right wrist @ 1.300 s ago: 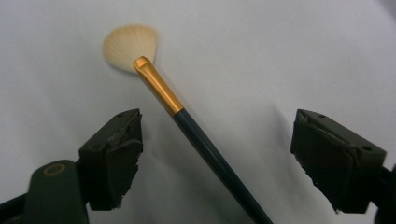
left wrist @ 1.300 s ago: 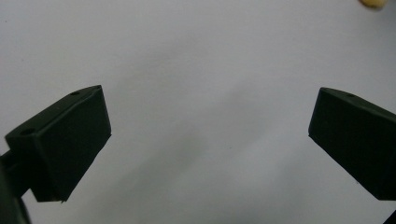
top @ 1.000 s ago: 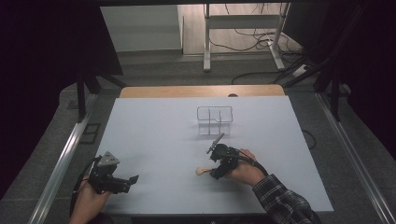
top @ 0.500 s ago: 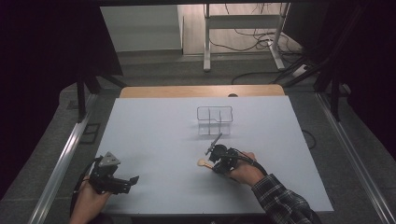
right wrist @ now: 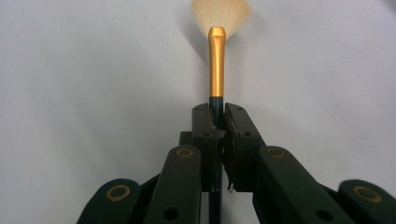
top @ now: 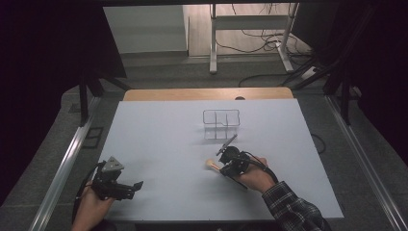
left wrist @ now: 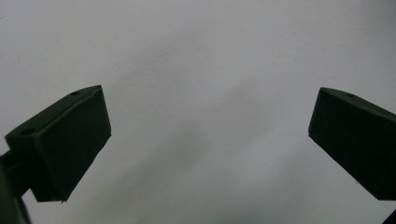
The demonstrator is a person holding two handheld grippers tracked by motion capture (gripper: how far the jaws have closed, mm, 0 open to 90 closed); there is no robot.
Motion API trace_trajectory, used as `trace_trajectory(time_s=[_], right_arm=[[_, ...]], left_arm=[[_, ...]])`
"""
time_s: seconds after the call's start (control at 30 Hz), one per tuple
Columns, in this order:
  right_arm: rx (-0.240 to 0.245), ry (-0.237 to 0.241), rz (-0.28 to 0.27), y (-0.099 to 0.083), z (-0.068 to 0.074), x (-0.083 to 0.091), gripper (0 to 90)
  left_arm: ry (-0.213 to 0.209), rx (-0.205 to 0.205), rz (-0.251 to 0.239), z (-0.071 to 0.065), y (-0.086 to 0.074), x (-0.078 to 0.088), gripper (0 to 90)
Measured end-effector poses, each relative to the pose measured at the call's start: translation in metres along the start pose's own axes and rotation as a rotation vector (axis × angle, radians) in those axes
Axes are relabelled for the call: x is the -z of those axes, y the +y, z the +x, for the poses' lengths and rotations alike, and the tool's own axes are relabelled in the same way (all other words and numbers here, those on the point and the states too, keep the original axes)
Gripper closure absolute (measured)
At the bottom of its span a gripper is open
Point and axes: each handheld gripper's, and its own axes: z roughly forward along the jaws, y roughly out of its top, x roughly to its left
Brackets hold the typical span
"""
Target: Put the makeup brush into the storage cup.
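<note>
1. Dark surroundings enclose a white table [top: 159,144]; behind it are a wooden edge, a grey floor and a metal frame with cables.
2. At the left, the left gripper [top: 126,186] rests near the table's front edge, its fingers [left wrist: 70,140] wide apart and holding nothing, probably waiting.
3. Toward the middle, a wire basket [top: 221,123] stands empty.
4. Just in front of it, the right gripper [right wrist: 218,122] has its fingers closed on the dark handle of a fan brush [right wrist: 217,65], bristles pointing left and low over the table, perhaps to carry it to the basket.

No lettering to read anywhere here; no label, brand, number or sign comes through on anything in the high view or either gripper view.
</note>
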Motion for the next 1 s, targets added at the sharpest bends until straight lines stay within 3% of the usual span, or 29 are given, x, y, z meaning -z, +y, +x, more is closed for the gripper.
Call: trace_trajectory(time_s=[0.7,1.0], right_arm=[[-0.024,-0.009,-0.154,-0.003,-0.002,0.022,83.5],[-0.053,-0.012,-0.245,-0.005,-0.007,0.033,83.6]], left_arm=[[0.0,0.0,0.0,0.001,0.0,0.0,0.0],[-0.001,0.006,-0.005,0.001,-0.001,0.0,0.0]])
